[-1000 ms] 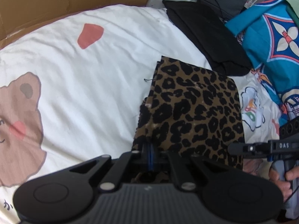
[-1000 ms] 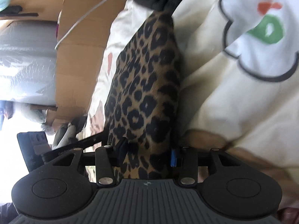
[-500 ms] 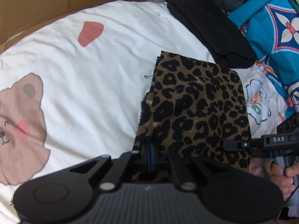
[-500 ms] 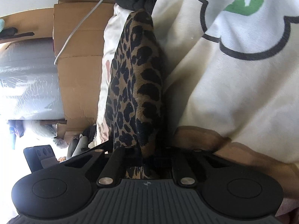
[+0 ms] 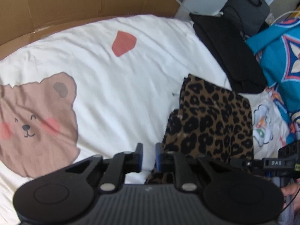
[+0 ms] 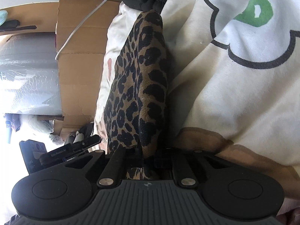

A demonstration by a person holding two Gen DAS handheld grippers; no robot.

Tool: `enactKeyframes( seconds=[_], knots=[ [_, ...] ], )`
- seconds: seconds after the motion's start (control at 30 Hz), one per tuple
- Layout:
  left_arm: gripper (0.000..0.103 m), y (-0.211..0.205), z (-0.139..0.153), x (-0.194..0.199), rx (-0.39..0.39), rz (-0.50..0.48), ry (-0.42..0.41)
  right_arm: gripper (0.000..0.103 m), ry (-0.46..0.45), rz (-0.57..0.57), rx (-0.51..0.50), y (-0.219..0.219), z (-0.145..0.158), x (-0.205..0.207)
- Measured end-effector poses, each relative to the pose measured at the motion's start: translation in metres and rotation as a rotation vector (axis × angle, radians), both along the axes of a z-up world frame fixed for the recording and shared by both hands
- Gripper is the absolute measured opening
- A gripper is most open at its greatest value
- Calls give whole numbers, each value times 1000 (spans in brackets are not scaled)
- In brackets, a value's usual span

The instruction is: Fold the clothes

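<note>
My left gripper (image 5: 148,154) sits low over the bed, jaws parted a small way with white sheet showing in the gap; nothing is held. Its right finger (image 5: 159,156) stands just beside the near left edge of the leopard-print cloth (image 5: 210,121), and I cannot tell whether it touches.

My right gripper (image 6: 149,161) has its jaws closed tight on the near edge of the leopard-print cloth (image 6: 138,86). From that wrist view the cloth runs away from the fingers as a narrow folded band. In the left wrist view the right gripper's body (image 5: 271,163) shows at the cloth's near right corner, with part of a hand (image 5: 290,193) below it.

The cloth lies folded into a rough rectangle on the white bedsheet (image 5: 116,86), right of centre. A brown bear print (image 5: 37,123) sits on the sheet well to the left, and a red patch (image 5: 123,43) farther back. To the cloth's right is a small flower print (image 5: 261,129).

Beyond the cloth's far right corner lies a black garment (image 5: 228,56), close to it. A blue patterned fabric (image 5: 281,56) is heaped at the right edge. Cardboard (image 5: 84,5) lines the far side of the bed, and a dark bag (image 5: 245,7) stands behind the black garment.
</note>
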State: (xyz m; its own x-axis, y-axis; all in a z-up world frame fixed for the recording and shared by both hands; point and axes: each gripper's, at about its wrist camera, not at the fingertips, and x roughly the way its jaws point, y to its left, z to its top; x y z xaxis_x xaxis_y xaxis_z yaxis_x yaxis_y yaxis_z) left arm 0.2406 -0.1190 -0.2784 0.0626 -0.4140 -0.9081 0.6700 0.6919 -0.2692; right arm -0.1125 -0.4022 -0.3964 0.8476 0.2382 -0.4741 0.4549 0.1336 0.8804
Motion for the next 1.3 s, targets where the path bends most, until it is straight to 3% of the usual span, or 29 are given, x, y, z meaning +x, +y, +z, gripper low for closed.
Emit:
enactKeyframes(
  seconds=[0.1, 0.27, 0.43, 0.67, 0.83, 0.93, 1.0, 1.1, 1.23, 1.3],
  knots=[
    [46, 0, -2, 4, -44, 30, 23, 7, 8, 7, -17, 0, 4, 1],
    [66, -4, -11, 7, -163, 46, 90, 7, 30, 20, -34, 0, 11, 3],
    [67, -21, -33, 0, -189, -33, 119, 7, 51, 43, -50, -1, 16, 7],
    [66, -20, -60, 8, -255, -21, 225, 7, 46, 36, -84, 2, 15, 7],
    [62, -25, -68, 5, -276, -40, 224, 11, 51, 37, -85, 1, 17, 7],
    [53, -24, -68, 5, -286, -34, 217, 12, 56, 42, -93, 0, 19, 9],
    [40, -23, -66, 5, -295, -38, 210, 14, 55, 37, -95, -1, 21, 10],
    [28, -17, -57, 8, -320, -42, 209, 25, 50, 25, -108, -3, 26, 4],
    [33, -19, -53, 5, -307, -47, 182, 38, 40, 1, -120, -8, 31, -1],
    [47, -23, -58, 8, -292, -31, 206, 39, 43, -10, -118, -11, 31, -1]
  ],
)
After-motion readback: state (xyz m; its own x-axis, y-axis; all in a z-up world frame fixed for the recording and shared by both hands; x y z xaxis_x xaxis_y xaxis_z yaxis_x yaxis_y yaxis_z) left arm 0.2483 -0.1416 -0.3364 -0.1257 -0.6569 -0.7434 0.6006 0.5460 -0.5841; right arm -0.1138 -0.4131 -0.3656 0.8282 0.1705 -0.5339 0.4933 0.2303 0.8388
